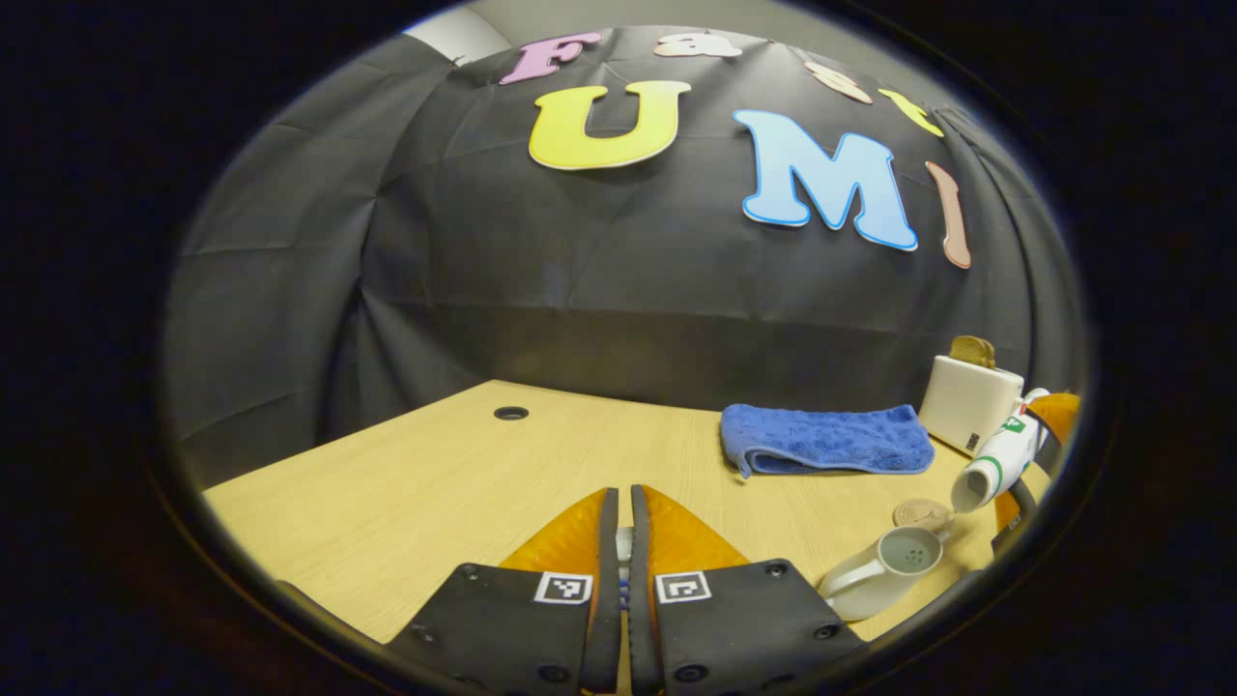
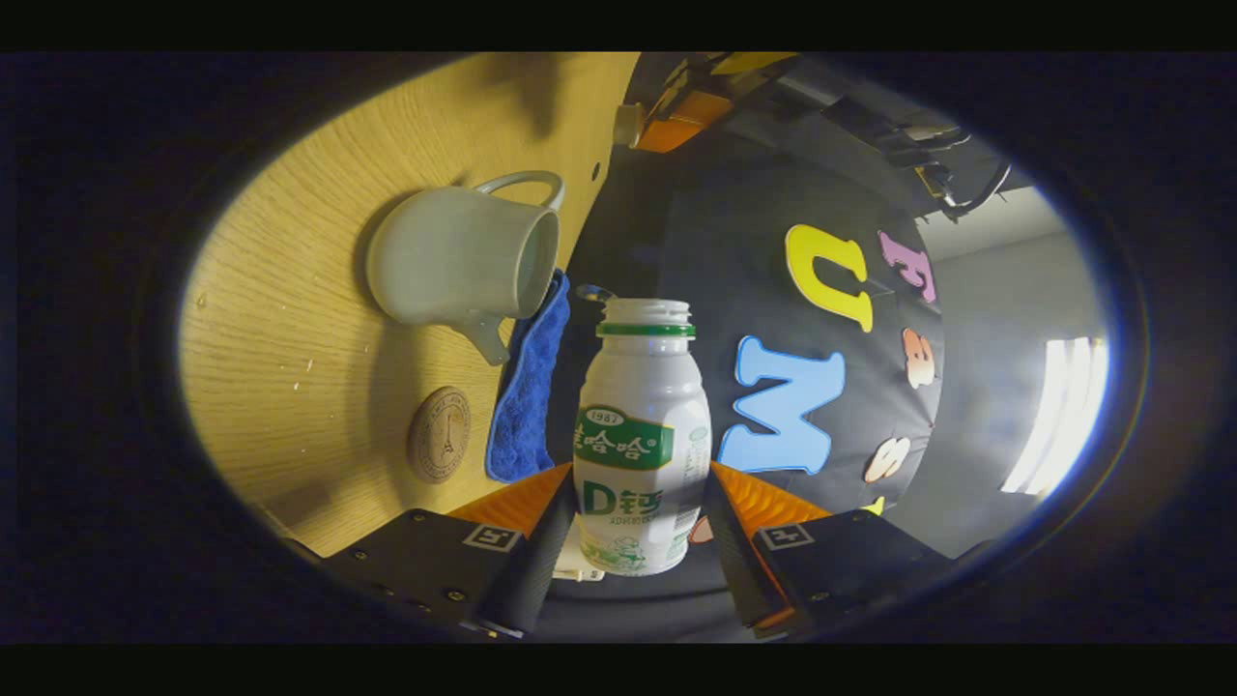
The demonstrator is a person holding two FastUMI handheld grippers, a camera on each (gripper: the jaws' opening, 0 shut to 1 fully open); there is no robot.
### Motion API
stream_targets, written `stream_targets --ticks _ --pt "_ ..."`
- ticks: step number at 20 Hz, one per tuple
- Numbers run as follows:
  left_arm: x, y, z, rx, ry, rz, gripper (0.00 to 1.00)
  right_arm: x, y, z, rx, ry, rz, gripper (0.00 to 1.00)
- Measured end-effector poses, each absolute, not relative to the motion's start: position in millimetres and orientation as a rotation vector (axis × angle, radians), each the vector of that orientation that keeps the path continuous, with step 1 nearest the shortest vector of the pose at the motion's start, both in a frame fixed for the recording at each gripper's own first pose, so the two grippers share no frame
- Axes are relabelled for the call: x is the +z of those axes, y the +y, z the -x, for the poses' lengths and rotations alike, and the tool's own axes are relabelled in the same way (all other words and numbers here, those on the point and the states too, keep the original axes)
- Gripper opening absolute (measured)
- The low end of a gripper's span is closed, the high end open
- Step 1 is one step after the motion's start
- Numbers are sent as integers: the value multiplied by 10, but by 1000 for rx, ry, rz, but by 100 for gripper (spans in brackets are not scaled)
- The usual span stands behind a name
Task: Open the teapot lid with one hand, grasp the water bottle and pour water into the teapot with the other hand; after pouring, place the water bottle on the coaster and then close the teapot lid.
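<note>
Wooden table point(image 1: 416, 483); pouring step. My right gripper point(image 2: 643, 527) clamps water bottle point(image 2: 640, 435), tipped toward open teapot point(image 1: 884, 570). Left gripper point(image 1: 623, 541) pinched closed, lid unclear. Next: bottle onto coaster point(image 2: 439, 434).

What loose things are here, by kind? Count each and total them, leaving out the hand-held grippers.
Teapot: 1
Teapot lid: 1
Water bottle: 1
Coaster: 1
Blue towel: 1
White toaster: 1
Bread slice: 1
Total: 7
</note>
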State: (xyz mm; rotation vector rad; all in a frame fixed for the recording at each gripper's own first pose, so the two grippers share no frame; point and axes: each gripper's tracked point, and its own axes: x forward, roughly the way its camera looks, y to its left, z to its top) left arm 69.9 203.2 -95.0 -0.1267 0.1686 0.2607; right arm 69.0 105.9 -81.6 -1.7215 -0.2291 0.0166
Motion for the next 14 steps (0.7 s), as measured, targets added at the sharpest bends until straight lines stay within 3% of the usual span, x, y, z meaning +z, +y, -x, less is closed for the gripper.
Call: stream_targets --ticks 14 --pt "-967 2043 -694 260 176 128 10 -806 1049 -693 19 -269 1761 74"
